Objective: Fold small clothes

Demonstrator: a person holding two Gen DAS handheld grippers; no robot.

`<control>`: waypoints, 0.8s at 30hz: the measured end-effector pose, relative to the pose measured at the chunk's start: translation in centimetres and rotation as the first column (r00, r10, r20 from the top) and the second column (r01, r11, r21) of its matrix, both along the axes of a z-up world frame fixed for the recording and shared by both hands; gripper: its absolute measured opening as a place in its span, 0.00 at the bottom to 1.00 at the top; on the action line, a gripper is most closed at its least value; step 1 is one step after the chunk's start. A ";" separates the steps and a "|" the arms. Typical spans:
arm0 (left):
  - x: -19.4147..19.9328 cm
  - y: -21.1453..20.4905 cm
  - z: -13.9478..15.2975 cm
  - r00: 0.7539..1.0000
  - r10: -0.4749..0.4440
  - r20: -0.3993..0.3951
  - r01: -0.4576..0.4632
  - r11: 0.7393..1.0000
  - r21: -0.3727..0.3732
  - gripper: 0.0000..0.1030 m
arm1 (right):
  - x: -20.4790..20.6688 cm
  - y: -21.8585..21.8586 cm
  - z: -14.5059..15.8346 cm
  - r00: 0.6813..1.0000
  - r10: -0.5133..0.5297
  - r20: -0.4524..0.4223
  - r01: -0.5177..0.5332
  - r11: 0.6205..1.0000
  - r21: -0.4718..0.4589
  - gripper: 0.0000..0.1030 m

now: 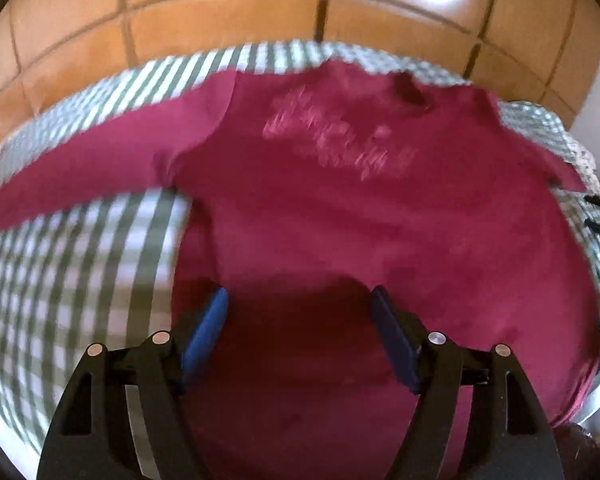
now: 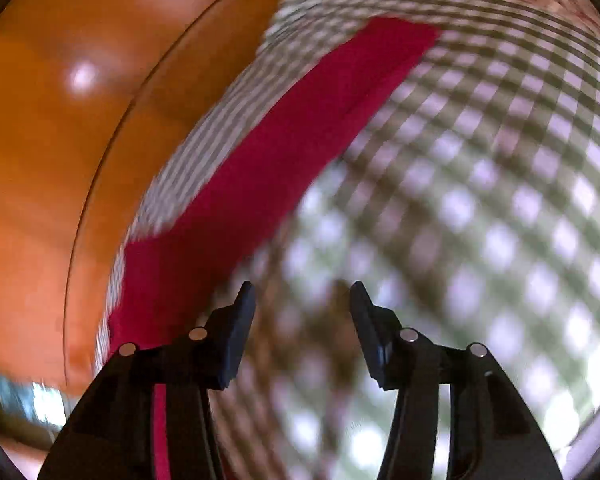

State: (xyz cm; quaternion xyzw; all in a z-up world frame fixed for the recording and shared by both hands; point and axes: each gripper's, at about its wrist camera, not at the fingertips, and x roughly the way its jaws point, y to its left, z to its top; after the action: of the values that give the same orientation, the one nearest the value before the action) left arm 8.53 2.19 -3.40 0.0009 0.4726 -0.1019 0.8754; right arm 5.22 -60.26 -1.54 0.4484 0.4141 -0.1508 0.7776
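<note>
Orange floor tiles (image 1: 228,24) all round, with a green-and-white checked cloth (image 1: 72,264) covering the work surface. Spread flat on that cloth: a dark red long-sleeved top (image 1: 340,208), print side up, neck hole at the far end, hem at the near end. Not folded at all yet by the look of it, so probably right at the start.

Hanging right over the hem end of the body, pointing up toward the collar: left gripper (image 1: 298,300), blue pads (image 1: 206,328) spread wide, nothing between them, just red fabric underneath. Can't say whether the tips are touching the cloth or floating a bit above; too blurry.

Running off to the left in that view, roughly crosswise to the body: one long sleeve (image 1: 100,168), lying out straight. Likely the same kind of red strip in the other camera, a sleeve (image 2: 284,168) stretching diagonally away from the near left to the far right, cuff end furthest off.

Sitting just beside the near end of that strip, not on it: right gripper (image 2: 302,304), open wide too and gripping nothing, with bare checked cloth (image 2: 480,208) under the gap and the red fabric passing to the left of the left finger.

Best guess for the next move: nudge the right one leftward onto the sleeve, pinch across its width rather than along it, then carry it over the body. Left one nearer the hem, so better placed for the body fold.
</note>
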 end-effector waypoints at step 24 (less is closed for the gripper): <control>0.9 0.4 0.0 0.999 0.026 -0.038 -0.030 0.994 -0.104 0.89 | 7.0 -1.0 3.2 0.999 -0.041 -0.015 0.034 0.944 -0.329 0.06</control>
State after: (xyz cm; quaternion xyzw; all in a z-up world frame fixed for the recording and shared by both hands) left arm 9.43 2.56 -3.39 -0.0533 0.4824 -0.1144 0.8668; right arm 12.24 -61.31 1.62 0.3187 0.3831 -0.2375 0.8338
